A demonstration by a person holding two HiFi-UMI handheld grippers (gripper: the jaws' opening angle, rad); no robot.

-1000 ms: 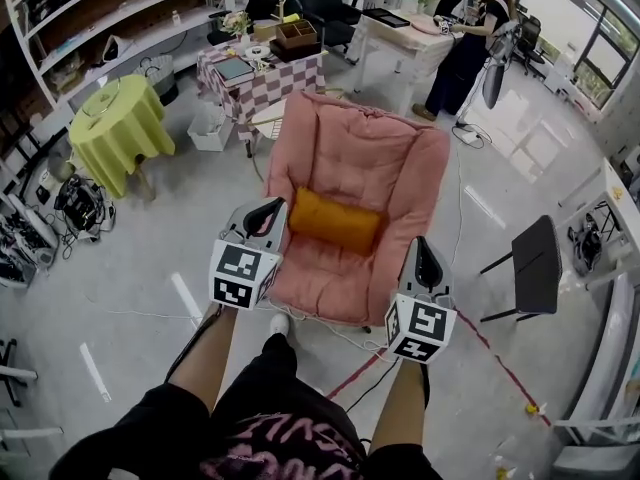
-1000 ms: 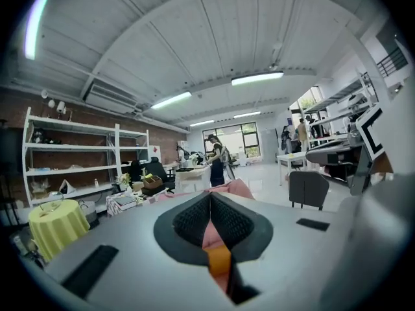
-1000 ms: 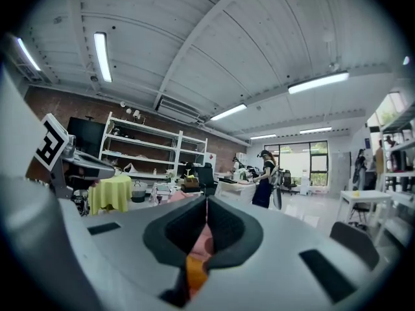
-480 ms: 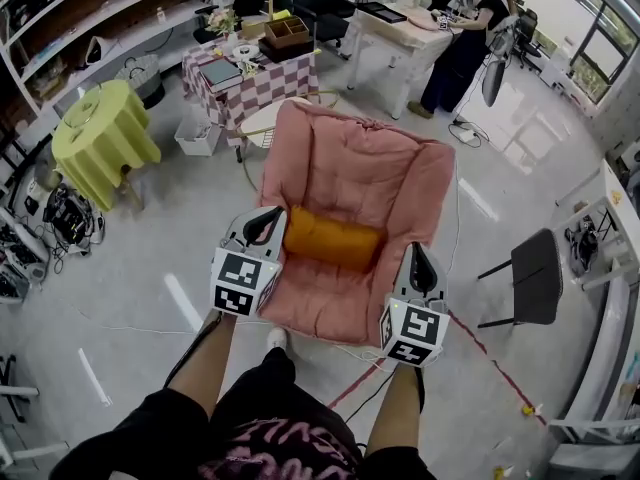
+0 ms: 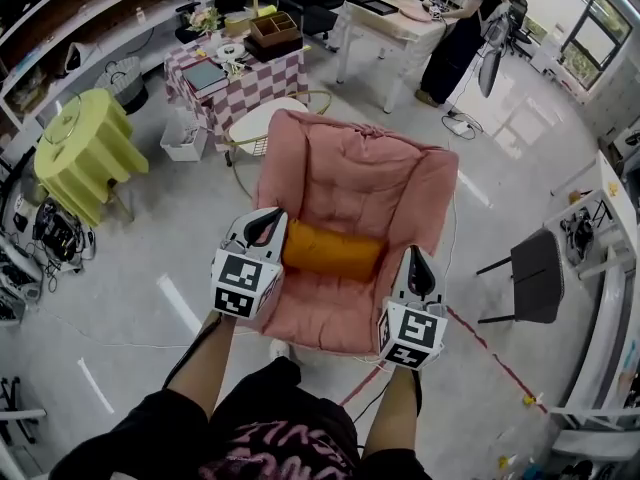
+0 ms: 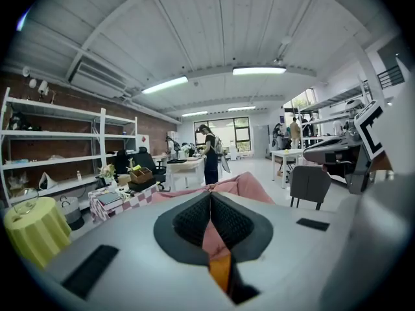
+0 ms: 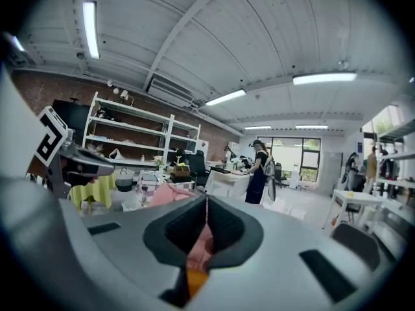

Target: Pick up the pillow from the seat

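Left tool (image 5: 266, 224) and right tool (image 5: 419, 266) both closed, flanking the pillow (image 5: 332, 252) on the chair (image 5: 365, 173).
Orange pillow lies crosswise on the pink seat, against the foot of the backrest. Left tool is by its left end, right tool by its right end; the head view does not show whether either touches it. In each gripper view the jaws are pressed together with nothing between them — only pink cushion and a sliver of orange beyond. Behind the chair: a checked tabletop (image 5: 250, 80) and a person (image 5: 455, 33) standing at another.
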